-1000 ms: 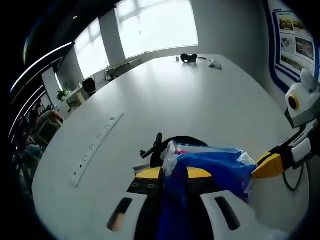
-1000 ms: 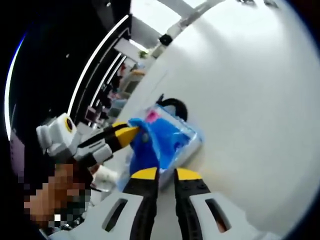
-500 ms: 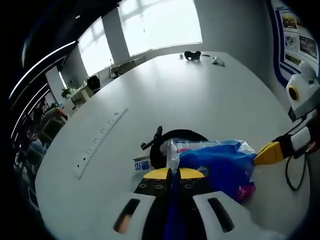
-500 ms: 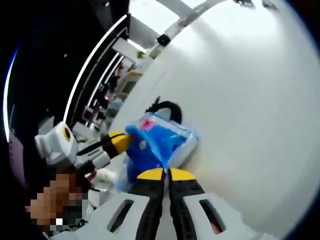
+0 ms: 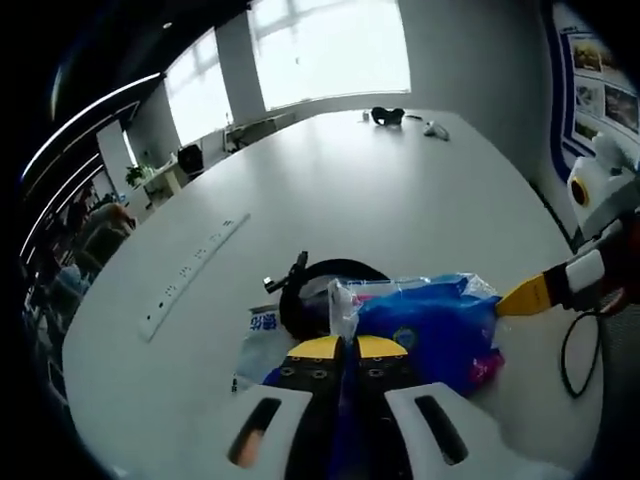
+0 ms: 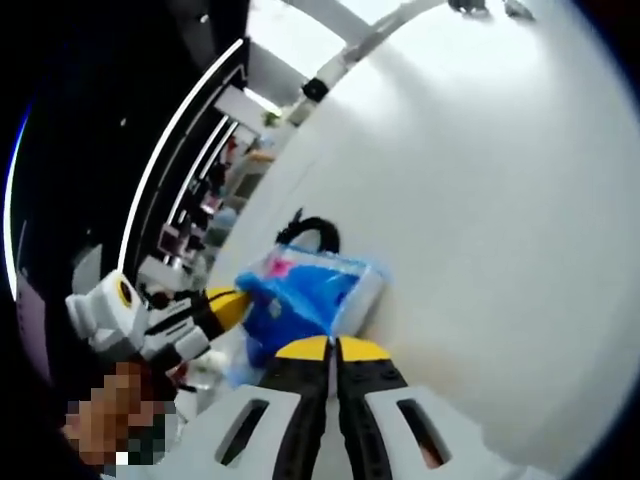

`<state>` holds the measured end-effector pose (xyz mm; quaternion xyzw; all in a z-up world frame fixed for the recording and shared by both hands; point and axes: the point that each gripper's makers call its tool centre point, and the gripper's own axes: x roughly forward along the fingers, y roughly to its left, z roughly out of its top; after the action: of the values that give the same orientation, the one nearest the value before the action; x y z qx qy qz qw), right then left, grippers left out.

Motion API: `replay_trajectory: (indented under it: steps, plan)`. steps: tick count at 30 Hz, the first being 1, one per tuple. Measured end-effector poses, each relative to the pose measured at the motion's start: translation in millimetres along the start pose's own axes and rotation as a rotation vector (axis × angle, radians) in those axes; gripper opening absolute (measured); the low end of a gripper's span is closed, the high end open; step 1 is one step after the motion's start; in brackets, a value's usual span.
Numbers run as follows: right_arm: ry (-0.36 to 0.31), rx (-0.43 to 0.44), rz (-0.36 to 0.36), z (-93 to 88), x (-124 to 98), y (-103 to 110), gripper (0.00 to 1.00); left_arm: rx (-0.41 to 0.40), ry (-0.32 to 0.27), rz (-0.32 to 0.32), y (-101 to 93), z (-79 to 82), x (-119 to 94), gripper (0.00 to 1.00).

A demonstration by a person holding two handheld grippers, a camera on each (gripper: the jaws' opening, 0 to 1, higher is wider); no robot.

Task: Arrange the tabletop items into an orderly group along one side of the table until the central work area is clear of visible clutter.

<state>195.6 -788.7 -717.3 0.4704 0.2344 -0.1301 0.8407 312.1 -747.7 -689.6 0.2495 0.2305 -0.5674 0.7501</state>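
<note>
A blue plastic bag (image 5: pixel 430 322) with pink contents and a clear edge lies near the table's near end. My left gripper (image 5: pixel 341 348) is shut on its near side, blue film running down between the jaws. My right gripper (image 5: pixel 522 298) comes in from the right with its yellow tip at the bag's right corner. In the right gripper view my right gripper (image 6: pixel 335 348) is shut on the clear edge of the bag (image 6: pixel 300 288). My left gripper (image 6: pixel 218 304) reaches the bag from the left there. A black coiled cable (image 5: pixel 318 280) lies right behind the bag.
A small white packet (image 5: pixel 262 326) with blue print lies left of the bag. A long white power strip (image 5: pixel 194 276) is set into the white table (image 5: pixel 380 190). Small dark items (image 5: pixel 386 115) sit at the far end. A black cord (image 5: pixel 572 350) loops at the right edge.
Both pairs of jaws were apart around the bag a second ago and have shut on it. The white packet now shows at the bag's left side.
</note>
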Motion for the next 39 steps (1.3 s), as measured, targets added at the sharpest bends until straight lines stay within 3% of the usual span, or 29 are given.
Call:
replay_trajectory:
  steps: [8,28,39]
  plan:
    - [-0.028,-0.061,-0.047,14.8,-18,-18,0.00,-0.024,0.002,-0.030,-23.0,-2.3,2,0.02]
    - [-0.106,-0.061,-0.140,55.7,-66,-66,0.00,-0.047,0.010,-0.114,-95.9,10.4,19,0.02]
    - [-0.152,-0.034,-0.163,76.1,-81,-79,0.00,-0.095,0.006,-0.129,-115.6,22.6,33,0.01]
